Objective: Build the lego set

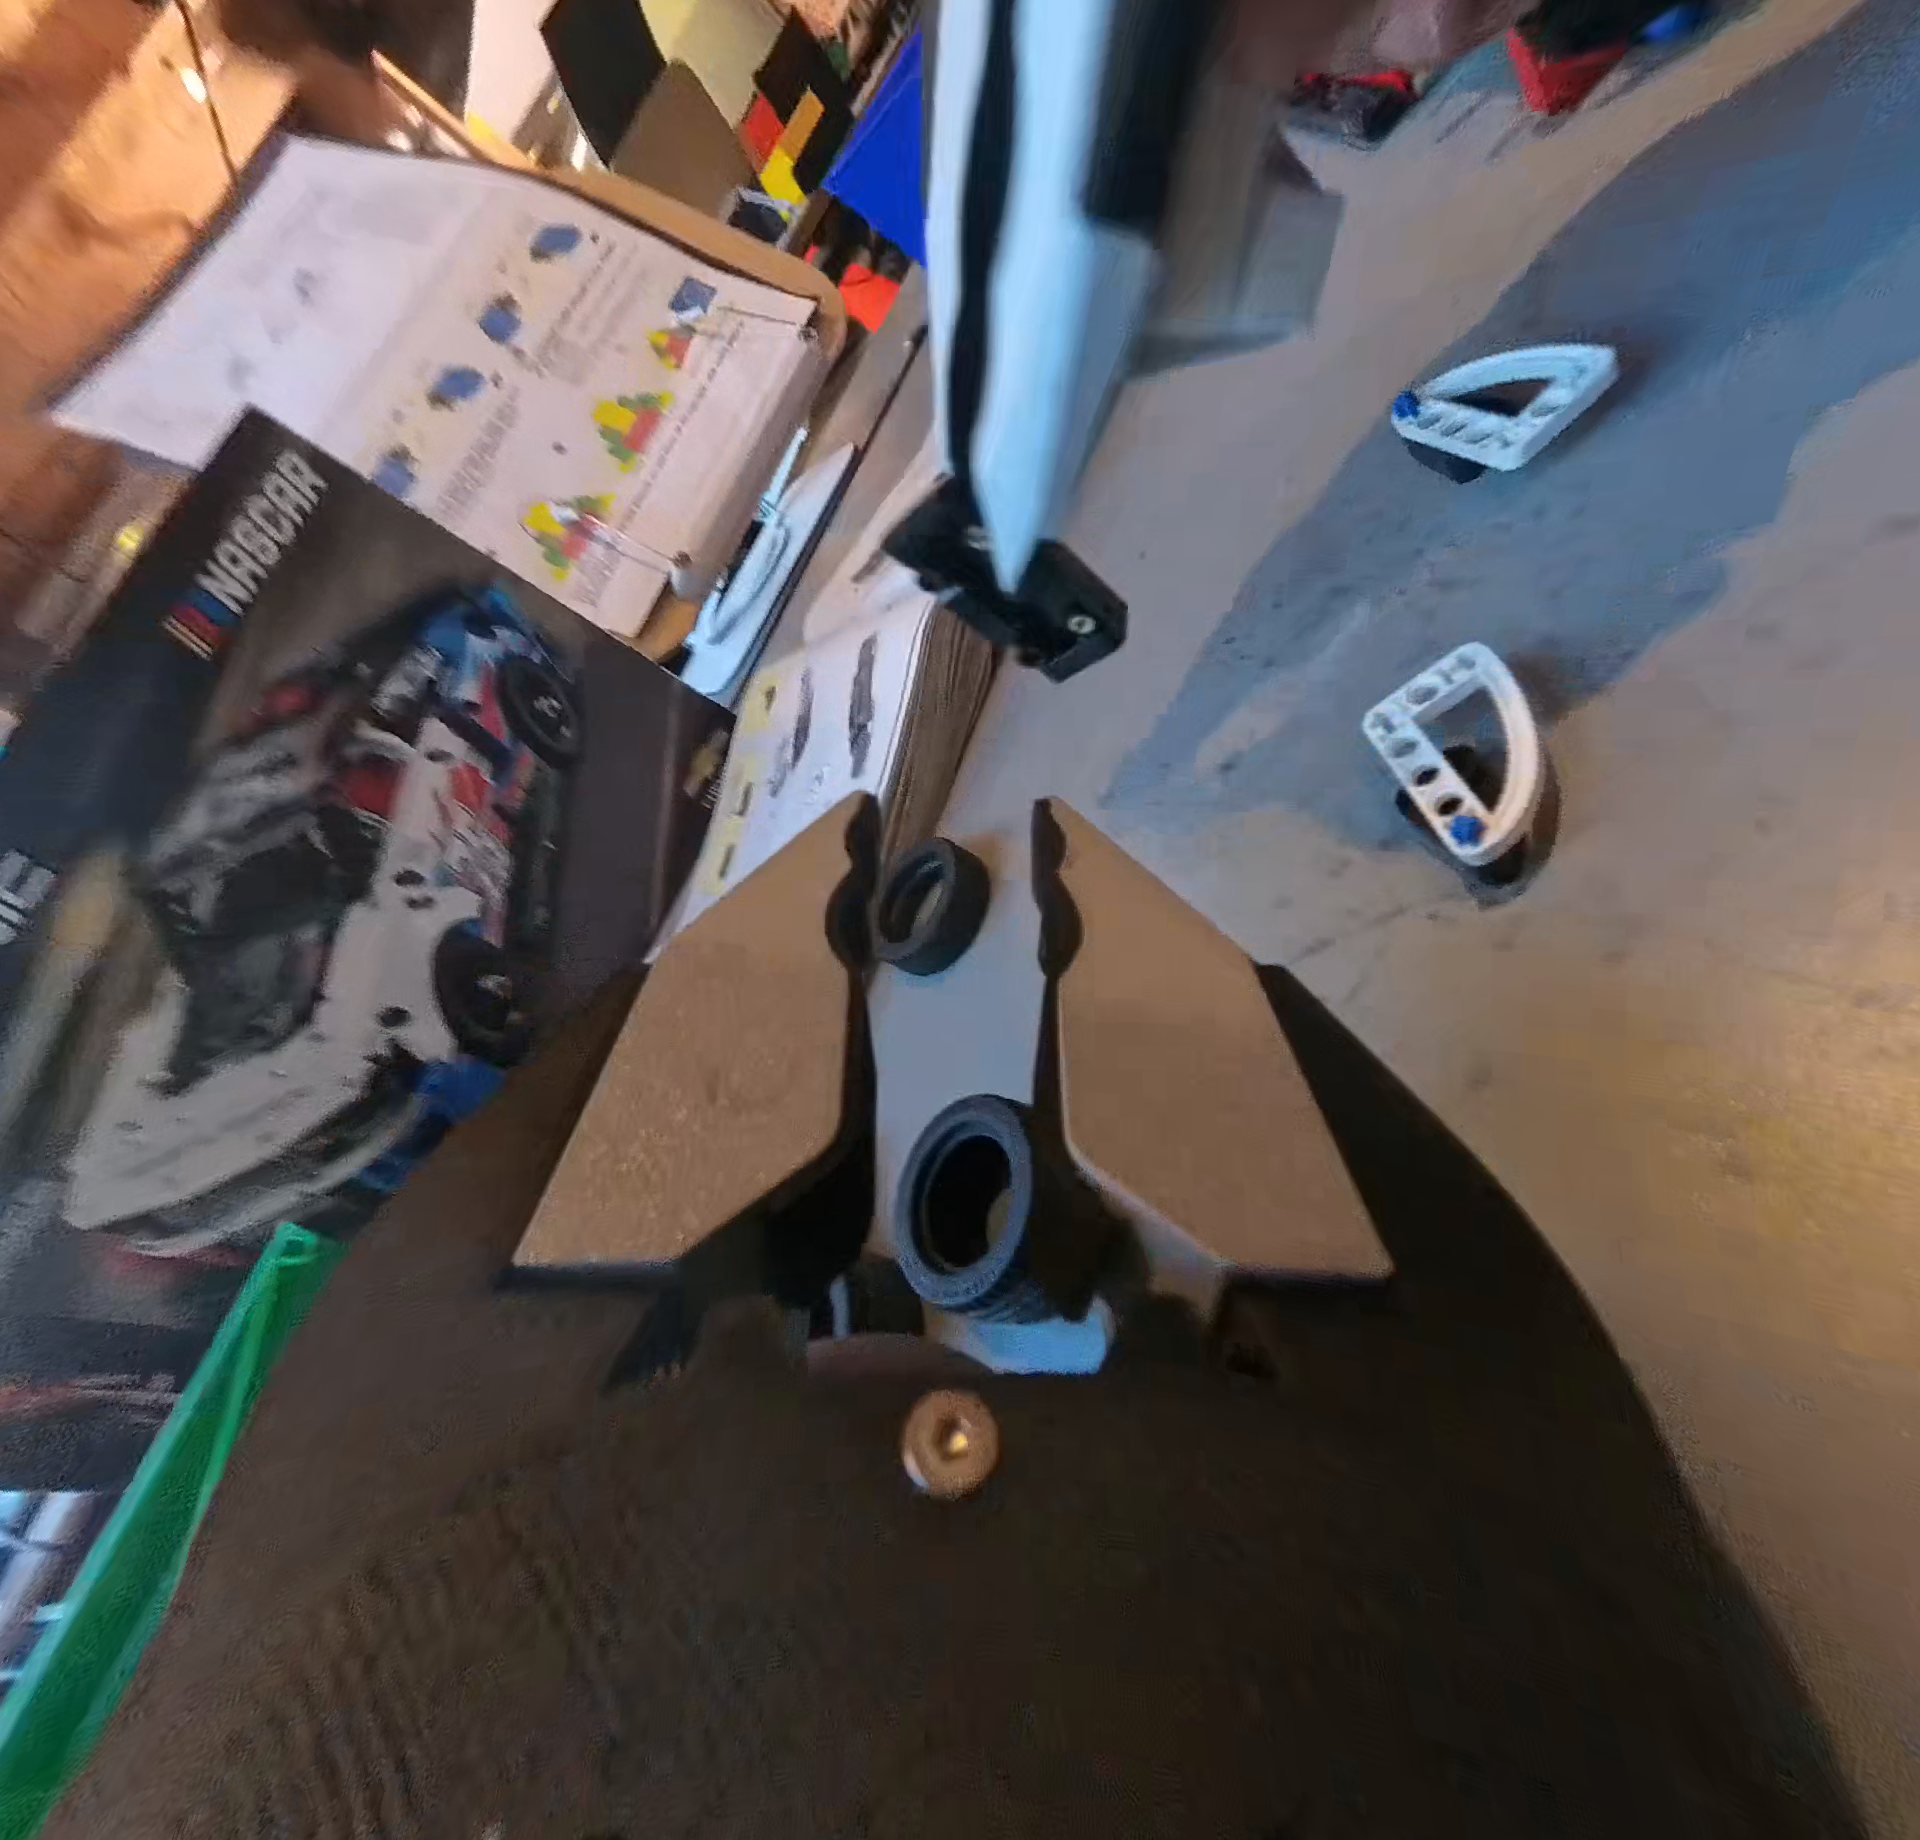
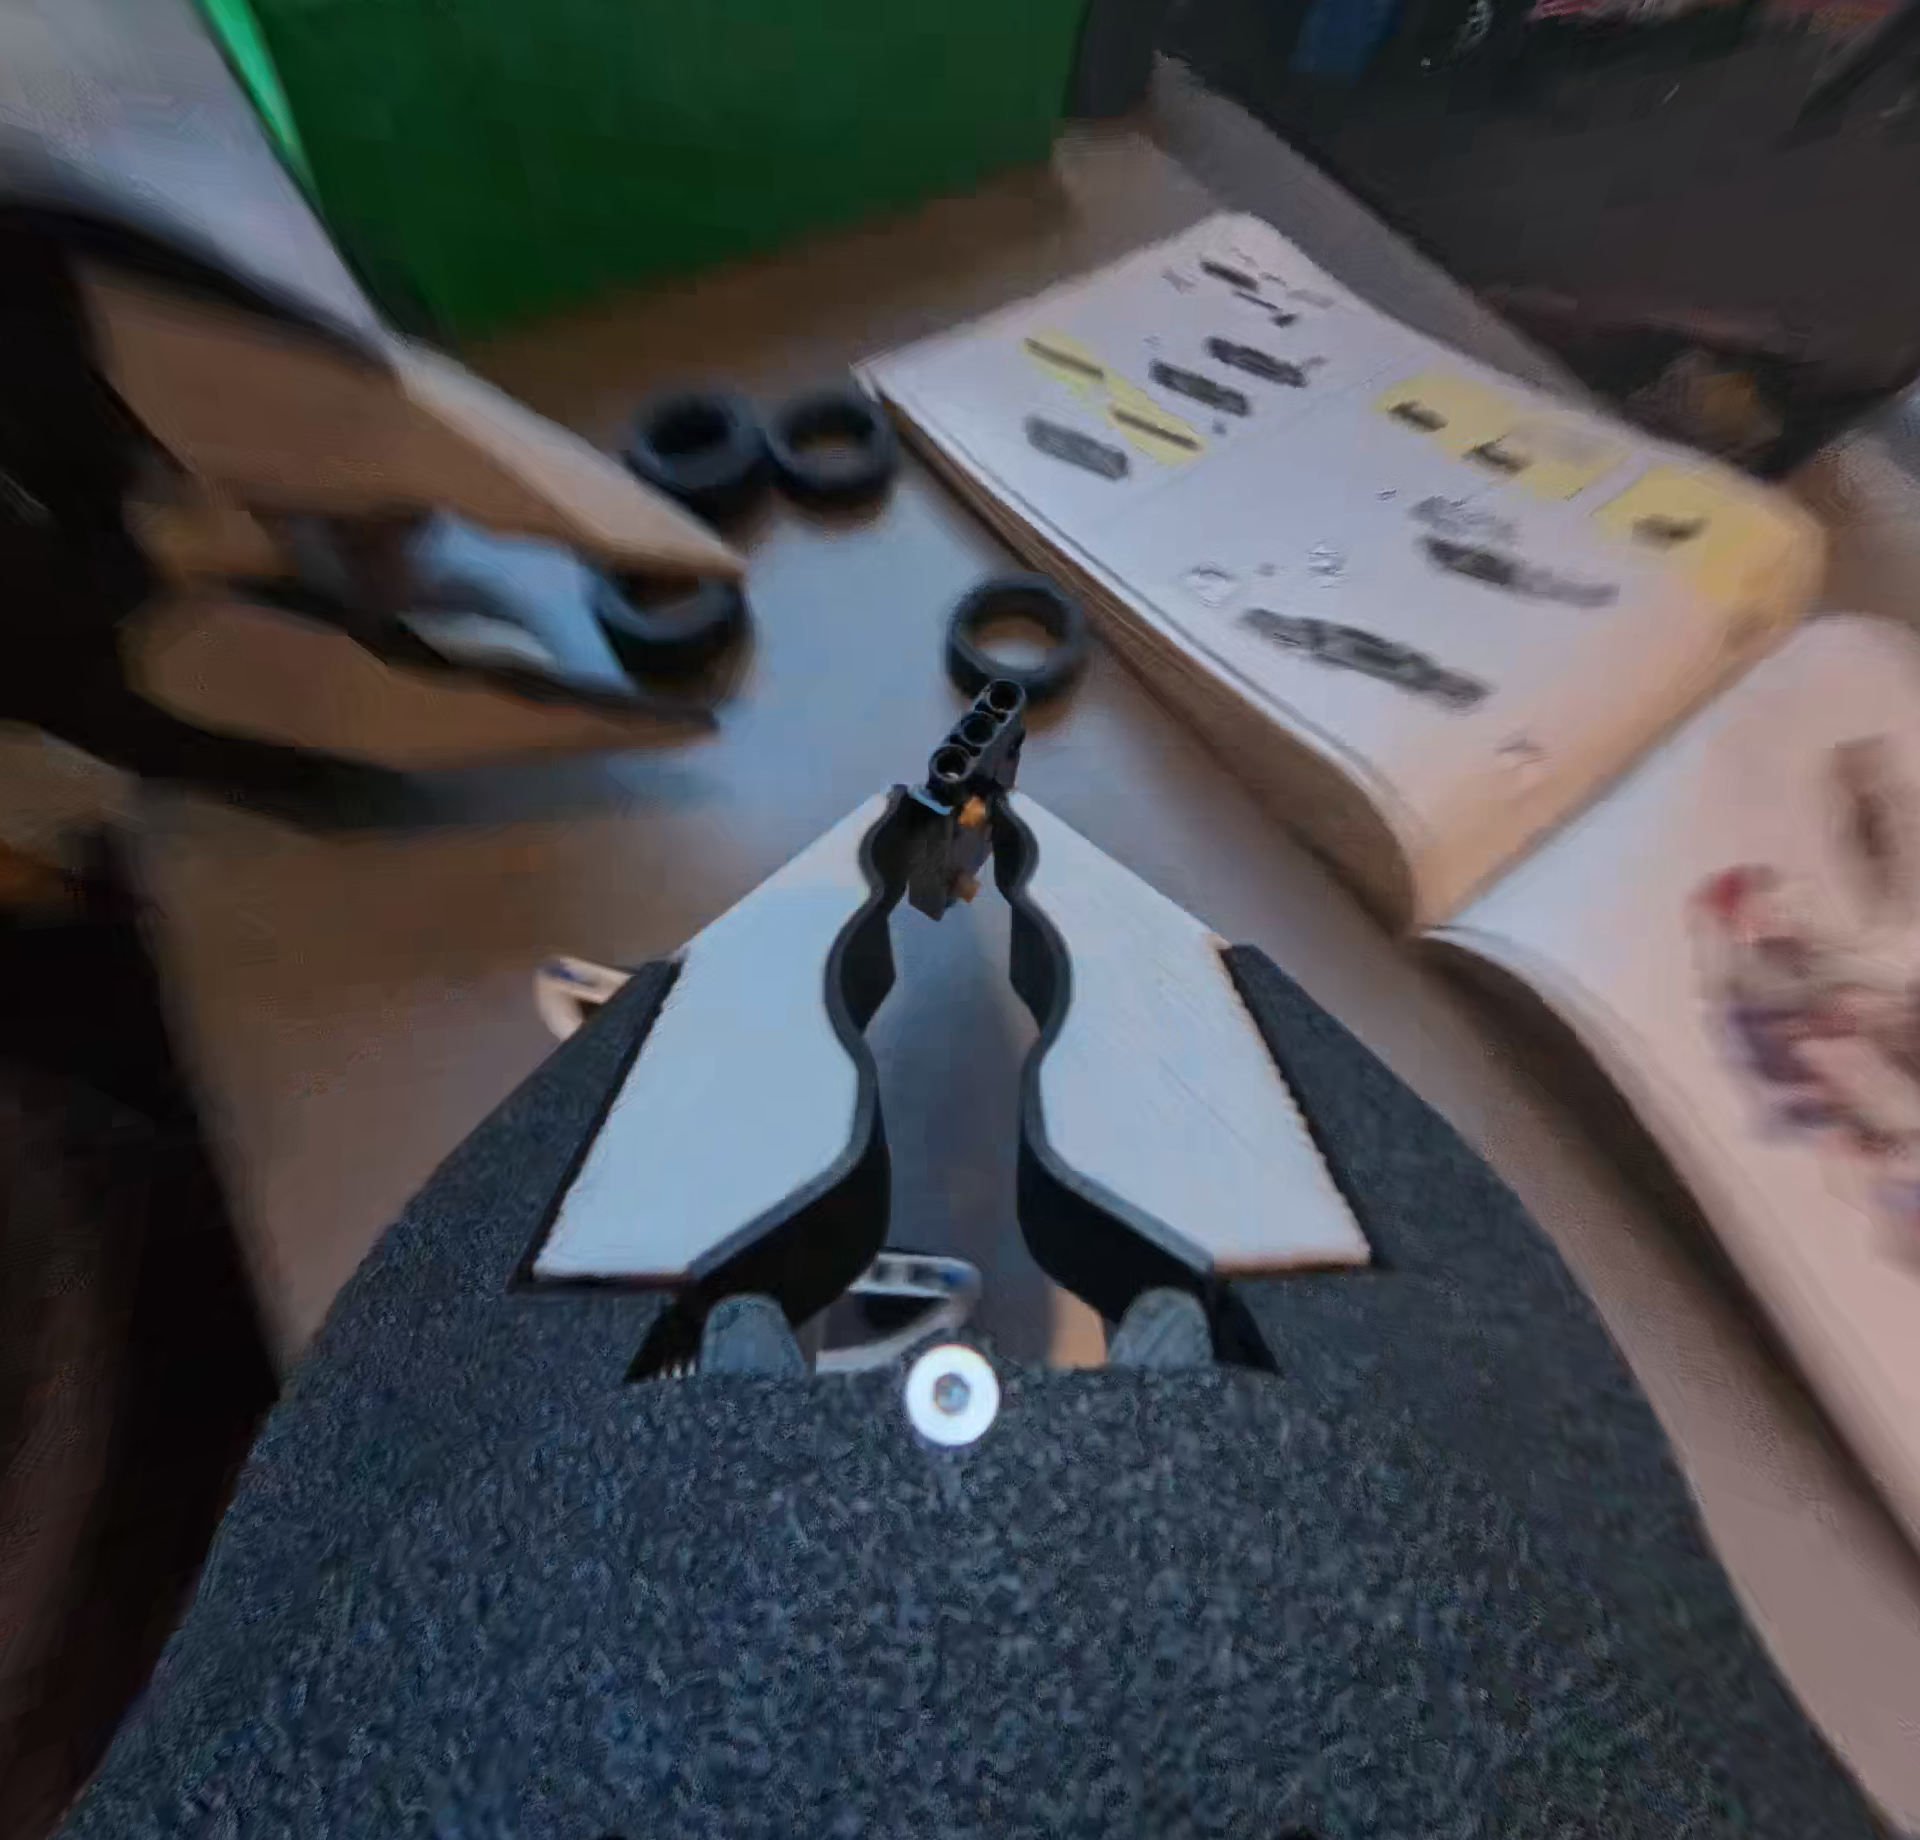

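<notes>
My right gripper (image 2: 940, 803) pinches black holed beam (image 2: 977, 751) at fingertips, beam sticking out toward 12. My left gripper (image 1: 951, 814) parted, nothing between tips; black tyre (image 1: 966, 1203) sits deep between fingers, grip unclear. Second tyre (image 1: 928, 905) on table (image 1: 1558, 1115) near tips. Instruction booklet (image 2: 1351, 502) open at 1 in right view. Two white frame pieces (image 1: 1501, 408) at 2 in left view.

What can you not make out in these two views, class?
- Left view: the tyre low between the jaws; whether they touch it is hidden.
- Right view: the left gripper is motion-blurred; its grip is unclear.
- Right view: the manual pages are blurred.
- Right view: the beam is partly hidden by the jaws.
</notes>
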`<state>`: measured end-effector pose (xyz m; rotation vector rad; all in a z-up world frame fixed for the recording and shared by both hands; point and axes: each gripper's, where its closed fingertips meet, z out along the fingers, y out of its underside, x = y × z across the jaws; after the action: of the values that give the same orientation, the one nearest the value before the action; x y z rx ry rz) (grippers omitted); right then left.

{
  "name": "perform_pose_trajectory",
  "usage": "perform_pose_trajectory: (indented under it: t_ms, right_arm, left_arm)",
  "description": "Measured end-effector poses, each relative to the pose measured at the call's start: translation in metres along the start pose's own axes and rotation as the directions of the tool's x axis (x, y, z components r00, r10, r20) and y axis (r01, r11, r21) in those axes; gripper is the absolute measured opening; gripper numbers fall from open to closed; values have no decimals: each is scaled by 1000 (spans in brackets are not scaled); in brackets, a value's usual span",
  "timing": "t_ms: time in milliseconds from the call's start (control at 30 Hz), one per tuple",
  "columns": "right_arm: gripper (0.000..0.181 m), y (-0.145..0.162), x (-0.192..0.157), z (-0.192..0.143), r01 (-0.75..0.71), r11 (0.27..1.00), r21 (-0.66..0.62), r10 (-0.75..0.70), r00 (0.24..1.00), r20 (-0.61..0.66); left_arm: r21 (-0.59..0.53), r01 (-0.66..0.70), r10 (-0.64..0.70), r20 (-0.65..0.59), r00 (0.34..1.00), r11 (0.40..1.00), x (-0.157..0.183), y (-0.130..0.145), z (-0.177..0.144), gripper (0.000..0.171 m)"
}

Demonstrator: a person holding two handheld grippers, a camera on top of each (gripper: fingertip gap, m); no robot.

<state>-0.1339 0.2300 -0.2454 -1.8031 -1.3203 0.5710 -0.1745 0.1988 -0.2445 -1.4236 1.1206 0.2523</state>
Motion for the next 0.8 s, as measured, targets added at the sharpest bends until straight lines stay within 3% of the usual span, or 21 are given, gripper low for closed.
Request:
perform_pose_trajectory:
  t_ms: [67, 133, 233, 300, 500, 700, 800]
  right_arm:
    - [15, 19, 3, 10, 333, 927, -174, -353, 930, -101]
    - [15, 31, -8, 19, 564, 783, -261, -598, 798, -72]
    - [15, 42, -21, 28, 676, 683, -278, -703, 712, 5]
    - [16, 45, -23, 28, 658, 701, -275, -674, 737, 46]
    - [40, 35, -31, 0, 489, 848, -204, -477, 872, 109]
    - [46, 52, -26, -37, 108, 963, -246, -96, 994, 59]
    - [49, 61, -30, -46, 35, 969, -244, -28, 999, 34]
  left_arm:
    - [1, 72, -72, -49, 996, 997, 2, 3, 0, 26]
    - [-13, 98, -98, -61, 993, 995, 2, 7, 1, 25]
    - [-20, 97, -99, -81, 992, 995, 5, 9, 2, 24]
    - [-21, 86, -88, -94, 992, 996, 9, 9, 2, 24]
    - [-6, 101, -100, -144, 984, 995, 16, 6, -1, 24]
    - [-30, 80, -84, -179, 980, 996, 26, 6, -2, 24]
    - [-70, 222, -233, -276, 933, 972, 37, -3, -6, 30]
